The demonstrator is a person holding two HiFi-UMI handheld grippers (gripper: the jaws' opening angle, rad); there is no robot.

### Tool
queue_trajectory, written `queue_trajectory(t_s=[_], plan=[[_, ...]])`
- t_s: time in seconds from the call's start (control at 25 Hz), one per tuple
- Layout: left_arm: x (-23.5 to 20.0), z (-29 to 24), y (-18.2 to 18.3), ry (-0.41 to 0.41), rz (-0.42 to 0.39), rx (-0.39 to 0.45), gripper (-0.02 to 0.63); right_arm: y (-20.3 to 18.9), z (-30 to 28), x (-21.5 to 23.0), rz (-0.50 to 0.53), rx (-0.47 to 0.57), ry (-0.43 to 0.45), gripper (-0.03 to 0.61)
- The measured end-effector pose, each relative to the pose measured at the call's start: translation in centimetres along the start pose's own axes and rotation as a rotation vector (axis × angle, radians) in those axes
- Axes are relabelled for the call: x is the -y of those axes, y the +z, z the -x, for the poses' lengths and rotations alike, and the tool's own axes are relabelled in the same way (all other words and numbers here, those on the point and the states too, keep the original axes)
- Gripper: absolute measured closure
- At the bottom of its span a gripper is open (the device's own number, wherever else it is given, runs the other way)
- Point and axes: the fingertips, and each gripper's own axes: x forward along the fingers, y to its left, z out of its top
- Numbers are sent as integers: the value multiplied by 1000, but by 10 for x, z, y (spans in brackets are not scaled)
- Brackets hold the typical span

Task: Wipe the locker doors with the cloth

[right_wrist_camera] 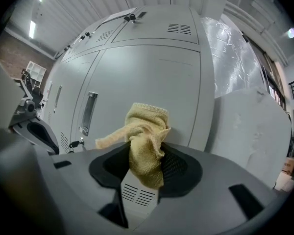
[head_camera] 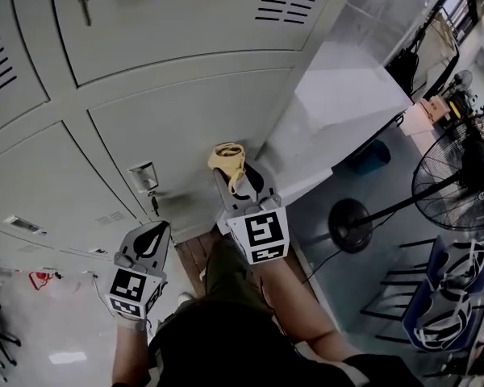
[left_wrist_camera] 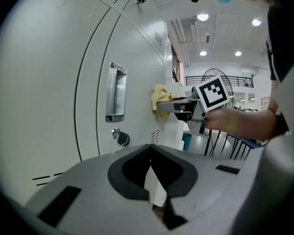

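grey locker doors (head_camera: 185, 119) fill the left; pale floor (head_camera: 363, 208) and a fan (head_camera: 460, 176) lie to the right. left gripper (head_camera: 153, 234), jaws together and empty, hangs below a handle (head_camera: 143, 176). right gripper (head_camera: 232, 174) pinches a crumpled yellow cloth (head_camera: 226, 155) at the door, near the lockers' right edge

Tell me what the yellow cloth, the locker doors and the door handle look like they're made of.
The yellow cloth looks like cotton terry or knit, matte: fuzzy looped surface, soft folds. The locker doors are probably sheet metal painted pale grey, smooth semi-gloss: pressed panel lines, punched vent slots. The door handle seems bare or plated metal, shiny: it mirrors the light.
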Motion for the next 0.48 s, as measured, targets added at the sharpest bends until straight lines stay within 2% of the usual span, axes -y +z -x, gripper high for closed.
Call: queue_trajectory(t_s=[0.48], plan=[[6, -25, -4, -38, -5, -25, 604, -48, 3, 40, -67, -84, -68, 405]])
